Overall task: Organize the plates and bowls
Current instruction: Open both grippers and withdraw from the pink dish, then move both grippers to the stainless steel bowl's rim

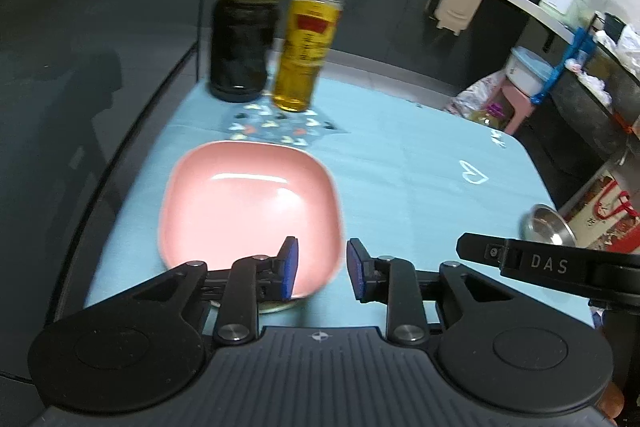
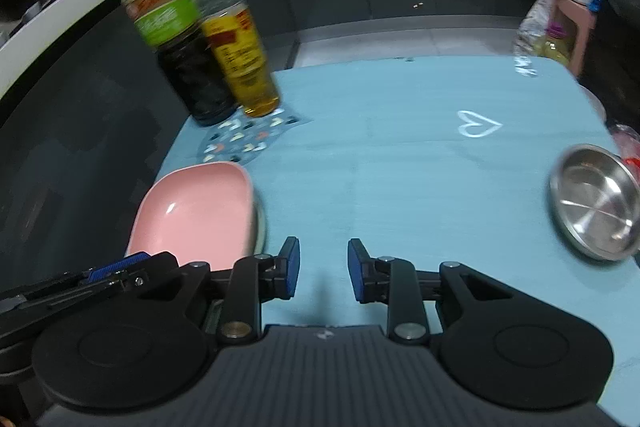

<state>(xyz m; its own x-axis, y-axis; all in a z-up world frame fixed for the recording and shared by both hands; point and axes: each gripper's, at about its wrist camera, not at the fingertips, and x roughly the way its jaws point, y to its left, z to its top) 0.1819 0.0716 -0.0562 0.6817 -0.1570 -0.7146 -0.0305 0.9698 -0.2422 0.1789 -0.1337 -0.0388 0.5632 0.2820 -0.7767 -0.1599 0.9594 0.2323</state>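
Plate is pink, glossy (rounded-square), resting on blue cloth.

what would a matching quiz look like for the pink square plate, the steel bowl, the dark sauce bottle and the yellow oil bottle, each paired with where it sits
Things:
1. pink square plate
2. round steel bowl
3. dark sauce bottle with green label
4. yellow oil bottle

Places:
A. far left corner of the blue tablecloth
B. right edge of the table
C. near left, stacked on another dish
D. on the patterned mat, beside the dark bottle

Pairs: 1-C, 2-B, 3-A, 4-D
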